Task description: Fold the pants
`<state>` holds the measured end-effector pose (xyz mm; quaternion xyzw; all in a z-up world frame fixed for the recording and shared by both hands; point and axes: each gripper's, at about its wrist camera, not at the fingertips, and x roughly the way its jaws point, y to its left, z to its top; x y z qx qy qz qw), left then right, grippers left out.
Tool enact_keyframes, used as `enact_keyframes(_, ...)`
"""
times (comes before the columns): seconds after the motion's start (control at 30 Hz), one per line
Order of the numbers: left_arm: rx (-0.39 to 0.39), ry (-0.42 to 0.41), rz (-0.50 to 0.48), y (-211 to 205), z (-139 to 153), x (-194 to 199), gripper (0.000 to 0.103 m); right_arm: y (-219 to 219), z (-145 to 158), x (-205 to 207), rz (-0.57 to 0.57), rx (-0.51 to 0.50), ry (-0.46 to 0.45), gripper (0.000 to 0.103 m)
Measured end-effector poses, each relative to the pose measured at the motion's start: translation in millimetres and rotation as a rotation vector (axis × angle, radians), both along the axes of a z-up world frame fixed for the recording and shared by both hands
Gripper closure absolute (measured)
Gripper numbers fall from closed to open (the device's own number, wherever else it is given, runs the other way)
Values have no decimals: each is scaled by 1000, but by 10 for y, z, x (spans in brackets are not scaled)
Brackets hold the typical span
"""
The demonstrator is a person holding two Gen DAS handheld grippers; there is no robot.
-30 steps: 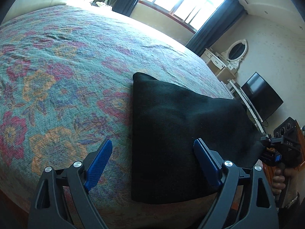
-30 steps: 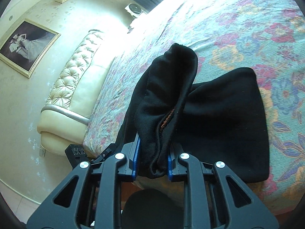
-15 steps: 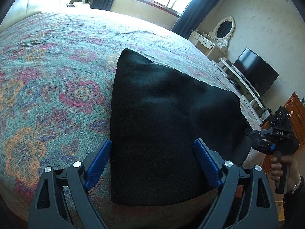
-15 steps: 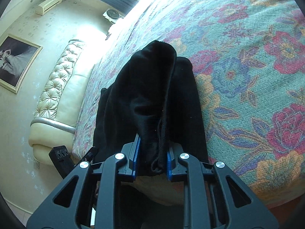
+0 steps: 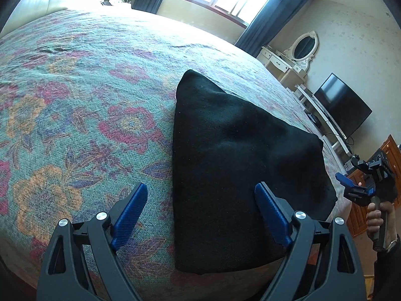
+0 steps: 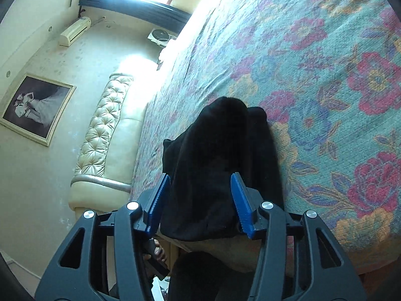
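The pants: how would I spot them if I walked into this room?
Look at the big bed with the flowered cover that fills the room. Near its closer edge lie the pants, folded into a flat bundle. They are plain black, the only thing on the cover without a pattern.

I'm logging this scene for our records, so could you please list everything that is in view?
pants: one, black, folded, lying near the bed's edge
bedspread: one, teal with red and orange flowers, covering the bed
headboard: one, cream, tufted, at the bed's head
framed picture: one, gold frame, on the wall
air conditioner: one, cream, high on the wall
curtains: dark blue, beside the window
dressing table: one, white, with oval mirror
television: one, black, against the wall
left gripper: black with blue pads, open above the pants
right gripper: same colours, just opened, pants between its pads
hand: one, holding the right gripper's handle
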<state>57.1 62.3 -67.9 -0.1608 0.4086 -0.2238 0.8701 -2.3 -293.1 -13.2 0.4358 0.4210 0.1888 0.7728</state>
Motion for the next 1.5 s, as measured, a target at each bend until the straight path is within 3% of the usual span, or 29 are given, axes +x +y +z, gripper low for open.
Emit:
enact_keyframes(0.13,1,19,-8,-2,-58,11,17,67,-226,149,-5,-46,75,53)
enact_keyframes(0.23,-8,27,-9,9,-82,21,17,48,-353,188,-18,80,78,52)
enact_keyframes(0.37,-7,29,-9,8,-81,29,17,56,-421,275,-12,152,77,51)
enact_keyframes(0.4,-7,29,-9,9,-83,29,17,49,-432,288,-15,161,76,55)
enact_keyframes(0.5,-13,33,-8,36,-82,79,17,66,-426,320,-1,94,83,83)
enact_keyframes(0.67,-17,37,-10,70,-102,97,17,-38,-344,241,-52,30,46,101)
enact_keyframes(0.73,-17,36,-16,68,-106,100,17,-108,-272,205,-79,-43,28,101)
enact_keyframes(1.0,-8,36,-21,36,-108,123,17,-134,-273,180,-103,-113,69,101)
enact_keyframes(1.1,-8,37,-21,32,-108,124,17,-178,-267,106,-98,-58,76,93)
enact_keyframes(1.13,-12,38,-21,35,-111,125,17,-178,-244,60,-89,-56,71,86)
enact_keyframes(1.17,-13,39,-21,35,-111,127,17,-166,-207,12,-75,-59,60,71)
enact_keyframes(1.2,-13,39,-20,35,-113,129,17,-143,-163,-34,-62,-71,45,64)
enact_keyframes(1.37,-9,38,-20,38,-115,128,17,18,-87,-133,34,-103,39,52)
enact_keyframes(1.5,-7,37,-20,40,-116,131,17,99,-190,-131,55,-117,65,50)
